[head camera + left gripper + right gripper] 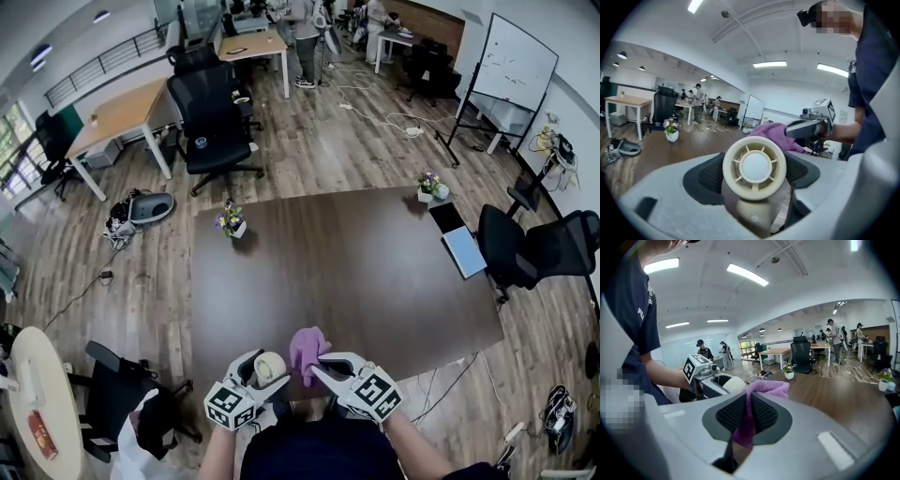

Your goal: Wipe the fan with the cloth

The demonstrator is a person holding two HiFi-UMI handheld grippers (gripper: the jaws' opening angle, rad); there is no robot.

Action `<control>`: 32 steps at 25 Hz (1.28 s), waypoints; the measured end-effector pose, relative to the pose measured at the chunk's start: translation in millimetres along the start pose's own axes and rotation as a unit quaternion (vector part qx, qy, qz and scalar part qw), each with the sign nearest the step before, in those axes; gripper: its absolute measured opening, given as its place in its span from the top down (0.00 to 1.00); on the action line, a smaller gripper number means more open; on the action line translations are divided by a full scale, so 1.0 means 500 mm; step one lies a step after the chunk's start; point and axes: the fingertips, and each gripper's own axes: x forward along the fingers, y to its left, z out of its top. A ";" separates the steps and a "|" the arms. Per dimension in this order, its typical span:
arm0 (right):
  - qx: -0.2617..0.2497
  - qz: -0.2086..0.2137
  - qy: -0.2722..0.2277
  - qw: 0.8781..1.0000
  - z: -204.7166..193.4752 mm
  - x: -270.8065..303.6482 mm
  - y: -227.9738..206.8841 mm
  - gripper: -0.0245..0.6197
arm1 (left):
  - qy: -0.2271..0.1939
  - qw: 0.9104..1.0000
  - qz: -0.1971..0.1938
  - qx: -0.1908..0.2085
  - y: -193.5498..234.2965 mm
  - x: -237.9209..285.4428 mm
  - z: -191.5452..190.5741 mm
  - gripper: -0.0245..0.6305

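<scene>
"Starting at the left gripper [262, 373], what has it got?"

"The fan [754, 168]. Its jaws stand wide, with a dark pad pressed on either side just below the round head. The handle runs down between them and the head stands up."

"And the right gripper [323, 367]?"

"Its jaws are nearly together, pinching the purple cloth [307, 347]. A fold hangs below the pads and the rest bunches up above them."

"Where does the fan lie from the cloth?"

"Just to its left in the head view, at bottom centre over the near edge of the dark table [356, 272]. The two look to be touching or nearly so, but I can't tell which. The right gripper has the cloth, so I'd judge the wipe is its job, moving leftward across the head while the left one holds the fan steady."

"Which face would the cloth meet?"

"Probably the far one. The left gripper view looks straight at the grille, with its spokes and pale hub, and the cloth sits behind it at upper right."

"Do the other views show that grille?"

"No. The head view gives only a pale disc. The right gripper view shows a cream curve left of the cloth, beside the left gripper's marker cube. Only the head view shows both grippers side by side."
</scene>
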 end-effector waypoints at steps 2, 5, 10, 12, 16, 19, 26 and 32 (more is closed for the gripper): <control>0.001 -0.011 0.013 1.000 -0.020 0.005 -0.007 0.90 | 0.013 0.999 0.034 -0.003 0.027 -0.001 -0.018 0.39; 0.004 -0.020 0.027 0.999 -0.043 0.013 -0.015 0.90 | 0.039 0.998 0.056 -0.002 0.051 0.000 -0.049 0.39; -0.005 -0.057 0.069 0.996 -0.101 0.025 -0.049 0.90 | 0.063 0.995 0.075 -0.017 0.084 0.011 -0.087 0.39; -0.003 -0.069 0.079 0.994 -0.123 0.029 -0.065 0.90 | 0.083 0.993 0.081 -0.006 0.095 0.019 -0.105 0.39; 0.038 -0.082 0.086 0.992 -0.167 0.040 -0.092 0.90 | 0.119 0.989 0.091 -0.015 0.120 0.027 -0.152 0.39; 0.040 -0.094 0.116 0.988 -0.209 0.050 -0.110 0.90 | 0.138 0.987 0.087 -0.013 0.124 0.043 -0.178 0.39; 0.044 -0.110 0.158 0.980 -0.295 0.085 -0.141 0.90 | 0.157 0.983 0.087 -0.020 0.143 0.078 -0.215 0.39; 0.073 -0.117 0.167 0.976 -0.332 0.109 -0.161 0.90 | 0.185 0.979 0.084 -0.012 0.155 0.096 -0.243 0.39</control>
